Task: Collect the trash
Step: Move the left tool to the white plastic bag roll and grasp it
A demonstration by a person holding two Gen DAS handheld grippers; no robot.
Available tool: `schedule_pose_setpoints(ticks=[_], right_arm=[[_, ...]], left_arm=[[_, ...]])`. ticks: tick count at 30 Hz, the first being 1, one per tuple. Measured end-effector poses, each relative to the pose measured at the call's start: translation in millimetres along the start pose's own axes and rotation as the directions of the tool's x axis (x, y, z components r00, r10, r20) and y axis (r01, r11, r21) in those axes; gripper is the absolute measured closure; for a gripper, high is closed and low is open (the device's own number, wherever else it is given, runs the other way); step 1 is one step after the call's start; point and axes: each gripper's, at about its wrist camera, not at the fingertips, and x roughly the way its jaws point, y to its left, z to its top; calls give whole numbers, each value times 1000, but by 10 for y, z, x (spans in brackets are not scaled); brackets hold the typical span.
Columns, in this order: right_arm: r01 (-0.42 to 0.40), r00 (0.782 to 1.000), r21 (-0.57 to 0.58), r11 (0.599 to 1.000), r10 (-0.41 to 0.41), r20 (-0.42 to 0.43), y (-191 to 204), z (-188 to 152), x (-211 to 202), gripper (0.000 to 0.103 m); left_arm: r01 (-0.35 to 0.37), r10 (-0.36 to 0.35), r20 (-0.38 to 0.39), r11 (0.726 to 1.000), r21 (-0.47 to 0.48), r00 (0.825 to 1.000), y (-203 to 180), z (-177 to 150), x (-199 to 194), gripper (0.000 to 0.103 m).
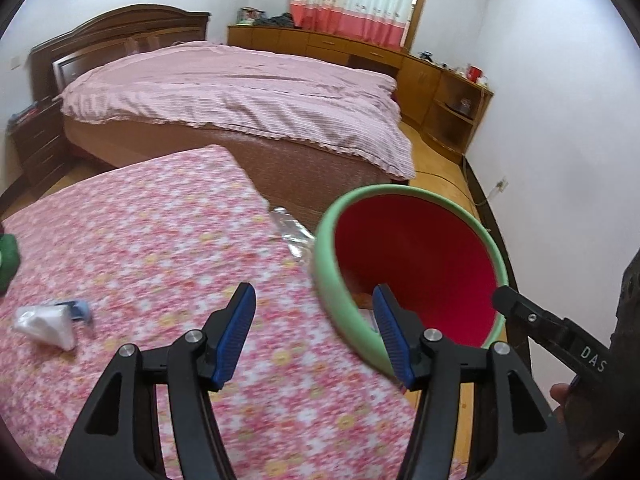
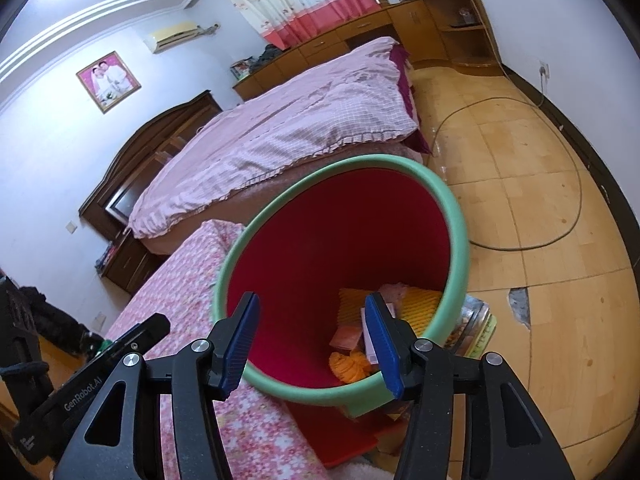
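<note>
- The left gripper [image 1: 314, 334] is spread with nothing between its jaws, poised over the right edge of the table [image 1: 140, 240], which is covered in a flowered cloth. One blue pad overlaps the green rim of the bin [image 1: 416, 264] in its own view; whether it touches I cannot tell.
- The right gripper [image 2: 312, 342] is also spread. The near rim of the bin [image 2: 340, 276] appears to pass between its jaws, but the pads do not visibly press on it. If it is meant to steady the bin, a loose grip could let the bin tip or slide away from the table edge.
- Trash left on the table: a white wad [image 1: 44, 326] with a blue scrap [image 1: 78, 310] beside it near the left edge, and a silvery wrapper [image 1: 290, 228] hanging at the right edge just beside the bin.
- The wrapper looks thin and slick. A careless nudge could knock it to the floor between table and bin.
- Going for the wad means a long reach across the table; soft crumpled plastic may slip from a shallow pinch and drop short of the bin.
- The cloth could bunch under the pads and get pinched with the trash.
- The bin already holds paper and orange scraps [image 2: 352, 364], so tipping it would spill them.
</note>
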Motion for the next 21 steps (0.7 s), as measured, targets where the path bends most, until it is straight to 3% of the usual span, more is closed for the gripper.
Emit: schedule_pose_setpoints(ticks=[21], right_arm=[[-52, 997, -137, 989, 44, -61, 713, -211, 164, 40]], left_arm=[[-169, 174, 17, 971, -169, 985, 1093, -233, -471, 40]])
